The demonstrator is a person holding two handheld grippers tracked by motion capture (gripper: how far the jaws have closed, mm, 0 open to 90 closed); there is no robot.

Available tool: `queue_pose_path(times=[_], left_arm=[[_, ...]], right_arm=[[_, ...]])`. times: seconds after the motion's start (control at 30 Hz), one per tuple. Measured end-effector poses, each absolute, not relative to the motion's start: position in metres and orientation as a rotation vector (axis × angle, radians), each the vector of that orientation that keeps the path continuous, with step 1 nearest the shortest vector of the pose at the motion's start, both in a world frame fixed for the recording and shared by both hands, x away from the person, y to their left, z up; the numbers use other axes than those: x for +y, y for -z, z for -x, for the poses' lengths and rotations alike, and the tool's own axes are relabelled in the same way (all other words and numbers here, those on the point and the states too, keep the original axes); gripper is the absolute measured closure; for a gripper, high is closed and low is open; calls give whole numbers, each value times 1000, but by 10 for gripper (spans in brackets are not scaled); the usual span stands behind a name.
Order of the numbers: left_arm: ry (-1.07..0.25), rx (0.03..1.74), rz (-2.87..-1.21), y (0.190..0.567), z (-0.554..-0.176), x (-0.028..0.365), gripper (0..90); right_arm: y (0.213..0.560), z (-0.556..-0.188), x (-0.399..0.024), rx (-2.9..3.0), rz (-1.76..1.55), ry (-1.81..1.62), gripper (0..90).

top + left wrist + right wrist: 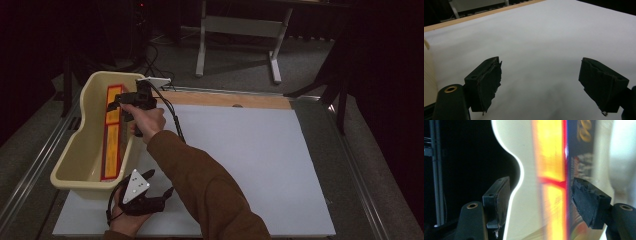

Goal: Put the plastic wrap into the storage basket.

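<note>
Box [112, 132] already lying inside the cream tub [70, 160], right gripper [116, 105] above the tub's far end with jaws parted and clear of it, left gripper [165, 196] agape and empty beside the tub's near corner; seemingly just withdrawal left.

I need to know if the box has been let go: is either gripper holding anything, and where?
Nothing is held. The right gripper stands open around the box in the tub, pads off it; the left gripper is open.

Hovered the right gripper [116, 104] over a yellow-and-red box [113, 134] standing inside the cream tub [75, 155] at the table's left.
</note>
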State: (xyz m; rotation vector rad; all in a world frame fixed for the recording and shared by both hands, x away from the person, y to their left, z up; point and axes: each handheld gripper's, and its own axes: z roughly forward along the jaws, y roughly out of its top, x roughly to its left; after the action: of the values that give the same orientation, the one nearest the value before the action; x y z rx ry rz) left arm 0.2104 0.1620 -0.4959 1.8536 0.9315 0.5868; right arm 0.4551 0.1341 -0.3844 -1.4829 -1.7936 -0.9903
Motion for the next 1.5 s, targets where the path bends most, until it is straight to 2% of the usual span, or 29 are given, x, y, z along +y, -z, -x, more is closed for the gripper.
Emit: queue_pose_path(times=[0.37, 0.83, 1.2, 1.33, 1.5], left_arm=[[-597, 932, -1857, 496, -210, 162, 178], [-614, 930, -1861, 494, -207, 162, 179], [-615, 932, -1851, 493, -205, 160, 180], [-615, 934, -1855, 493, -205, 159, 180], [-617, 939, -1858, 494, -205, 159, 179]], right_arm=[[376, -444, 123, -2070, 1353, 957, 363], [362, -414, 77, -2694, 998, 1165, 370], [368, -377, -2, -2910, 775, 1324, 378], [381, -363, -39, -2935, 735, 1420, 351], [405, -352, -87, -2877, 855, 1440, 331]])
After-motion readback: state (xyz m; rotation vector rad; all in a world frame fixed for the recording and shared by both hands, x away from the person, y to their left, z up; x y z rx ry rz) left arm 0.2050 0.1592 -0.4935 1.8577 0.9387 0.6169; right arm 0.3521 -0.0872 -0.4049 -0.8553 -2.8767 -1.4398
